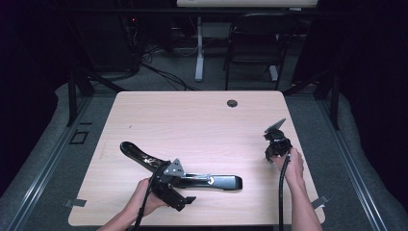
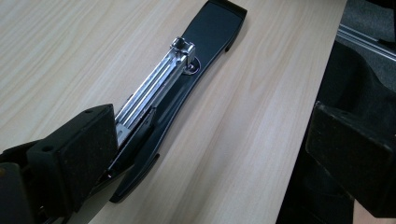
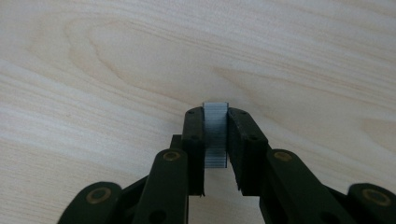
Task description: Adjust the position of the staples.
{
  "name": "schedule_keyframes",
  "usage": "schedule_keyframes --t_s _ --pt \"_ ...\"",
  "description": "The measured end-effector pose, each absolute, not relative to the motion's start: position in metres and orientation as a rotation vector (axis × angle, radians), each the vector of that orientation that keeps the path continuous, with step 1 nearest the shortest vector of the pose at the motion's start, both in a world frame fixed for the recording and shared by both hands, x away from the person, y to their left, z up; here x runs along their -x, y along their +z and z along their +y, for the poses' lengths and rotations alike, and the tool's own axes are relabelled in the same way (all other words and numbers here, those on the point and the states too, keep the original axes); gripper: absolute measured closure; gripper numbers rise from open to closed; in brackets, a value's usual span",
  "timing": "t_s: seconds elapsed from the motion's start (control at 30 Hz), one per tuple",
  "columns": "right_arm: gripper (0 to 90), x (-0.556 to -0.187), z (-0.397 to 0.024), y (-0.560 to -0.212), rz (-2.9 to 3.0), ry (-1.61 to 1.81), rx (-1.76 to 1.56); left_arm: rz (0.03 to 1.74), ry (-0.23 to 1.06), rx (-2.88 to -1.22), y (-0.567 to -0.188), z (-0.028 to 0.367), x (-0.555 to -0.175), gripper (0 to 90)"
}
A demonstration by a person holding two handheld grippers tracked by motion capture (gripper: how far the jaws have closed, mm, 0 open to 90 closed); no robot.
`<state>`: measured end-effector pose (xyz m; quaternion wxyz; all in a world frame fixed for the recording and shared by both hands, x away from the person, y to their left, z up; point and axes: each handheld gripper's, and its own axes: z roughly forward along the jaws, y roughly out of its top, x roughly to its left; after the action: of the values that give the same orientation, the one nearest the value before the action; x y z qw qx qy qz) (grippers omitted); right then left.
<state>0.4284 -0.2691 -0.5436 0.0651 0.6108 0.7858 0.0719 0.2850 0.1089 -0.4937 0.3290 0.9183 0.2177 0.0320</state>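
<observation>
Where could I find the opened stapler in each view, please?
High view: the stapler lies lower centre, near the table's front edge.
Left gripper view: it runs from lower left to top centre.
Right gripper view: staples between the fingers, over bare wood.
Shared landmark: the pale wooden table.

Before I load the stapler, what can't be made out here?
- Staples: lower end hidden between the right gripper pads, right gripper view.
- Stapler: hinge end covered by the left gripper's near jaw, left gripper view.
- Staples too small to see in the high view.
</observation>
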Motion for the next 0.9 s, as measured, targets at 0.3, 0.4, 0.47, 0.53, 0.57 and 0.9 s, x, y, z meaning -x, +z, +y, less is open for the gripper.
schedule_keyframes --t_s 0.3,0.4,0.47,0.53,0.57,0.9 --pt "73.6 -0.435 -0.268 -0.542 2.415 0.178 -1.844 0.561 0.072 -2.411 -0.494 0.107 -0.284 1.7" --pt "74.0 -0.439 -0.264 -0.541 2.436 0.137 -1.829 0.561 0.071 -2.413 -0.494 0.107 -0.284 1.6" --pt "75.1 -0.442 -0.262 -0.539 2.453 0.104 -1.817 0.564 0.07 -2.415 -0.494 0.107 -0.285 1.6" --pt "75.2 -0.446 -0.258 -0.539 2.466 0.078 -1.82 0.563 0.069 -2.416 -0.494 0.108 -0.285 1.6" --pt "75.6 -0.448 -0.257 -0.539 2.472 0.06 -1.81 0.562 0.067 -2.416 -0.494 0.108 -0.285 1.5" --pt "75.0 -0.453 -0.252 -0.539 2.505 -0.03 -1.795 0.555 0.062 -2.423 -0.495 0.107 -0.284 1.4"
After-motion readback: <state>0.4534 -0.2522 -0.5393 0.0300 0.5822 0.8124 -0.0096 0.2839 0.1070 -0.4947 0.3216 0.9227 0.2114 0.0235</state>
